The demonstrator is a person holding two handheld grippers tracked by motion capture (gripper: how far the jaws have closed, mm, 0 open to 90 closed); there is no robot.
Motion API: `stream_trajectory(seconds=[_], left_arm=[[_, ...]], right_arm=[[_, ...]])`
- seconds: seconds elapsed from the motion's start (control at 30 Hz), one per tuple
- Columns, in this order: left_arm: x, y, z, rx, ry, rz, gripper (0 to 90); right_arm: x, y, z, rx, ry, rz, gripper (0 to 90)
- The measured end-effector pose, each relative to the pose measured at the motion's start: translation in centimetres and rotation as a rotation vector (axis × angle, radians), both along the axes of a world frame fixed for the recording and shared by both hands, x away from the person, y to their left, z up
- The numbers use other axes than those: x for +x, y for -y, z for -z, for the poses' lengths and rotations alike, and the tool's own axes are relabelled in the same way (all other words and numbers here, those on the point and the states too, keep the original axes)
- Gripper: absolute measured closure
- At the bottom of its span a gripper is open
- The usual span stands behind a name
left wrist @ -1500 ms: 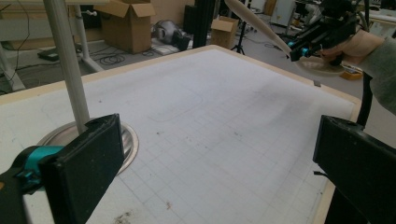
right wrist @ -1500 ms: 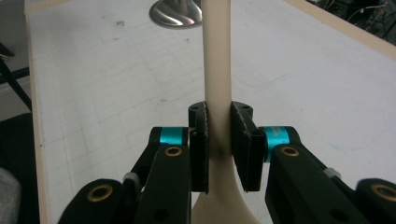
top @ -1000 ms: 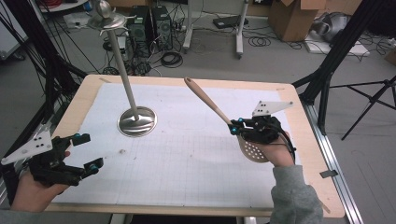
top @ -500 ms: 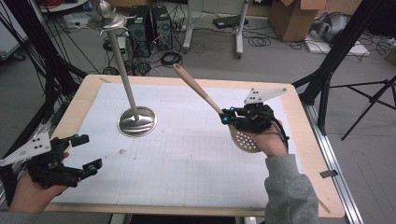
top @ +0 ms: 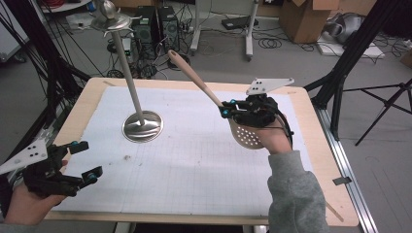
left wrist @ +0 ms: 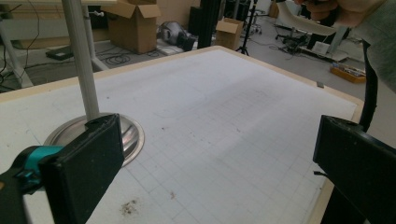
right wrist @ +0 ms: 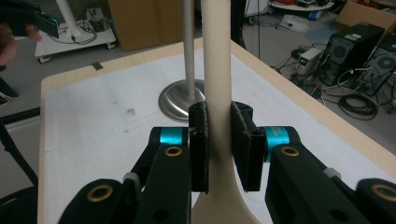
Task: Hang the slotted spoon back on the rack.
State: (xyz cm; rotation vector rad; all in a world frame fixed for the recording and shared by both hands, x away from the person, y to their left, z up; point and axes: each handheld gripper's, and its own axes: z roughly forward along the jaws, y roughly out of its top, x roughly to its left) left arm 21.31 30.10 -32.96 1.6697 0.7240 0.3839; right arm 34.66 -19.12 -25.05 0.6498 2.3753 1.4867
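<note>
Right tool is clamped on the neck of a wooden slotted spoon, jaws pinching the handle just above the bowl. The perforated bowl sits under the tool, against the person's right hand; the handle angles up and away from the tool, toward the far-left of the counter. In the right gripper view the handle runs straight up between the two pads, which touch it on both sides. The spoon is off the counter.

Metal stand: round base on the white grid mat, pole leaning up past the spoon's handle tip. It's ahead of the right tool and well apart from it.

Left tool is spread wide with nothing between the jaws, low at the near-left corner of the counter. In the left gripper view the stand base sits just beyond one pad.
</note>
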Motion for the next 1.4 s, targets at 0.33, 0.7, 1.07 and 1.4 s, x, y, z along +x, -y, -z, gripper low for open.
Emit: stream_trajectory(seconds=[0.33, 0.7, 1.07, 1.4], left_arm=[[-0.4, -0.3, -0.1, -0.004, 0.004, -0.008, 2.4], [-0.8, -0.7, 0.0, -0.001, 0.005, -0.019, 2.4], [-0.9, -0.8, 0.0, 0.0, 0.006, -0.02, 2.4], [-1.0, -0.9, -0.1, -0.003, 0.007, -0.019, 2.4]], right_arm=[[0.5, -2.0, -1.2, 0.04, 0.0, -0.045, 78.0], [1.1, -3.3, -2.0, 0.073, -0.002, -0.064, 78.0], [1.8, -4.5, -2.9, 0.078, -0.017, -0.069, 78.0], [2.2, -5.7, -3.4, 0.09, -0.033, -0.08, 78.0]])
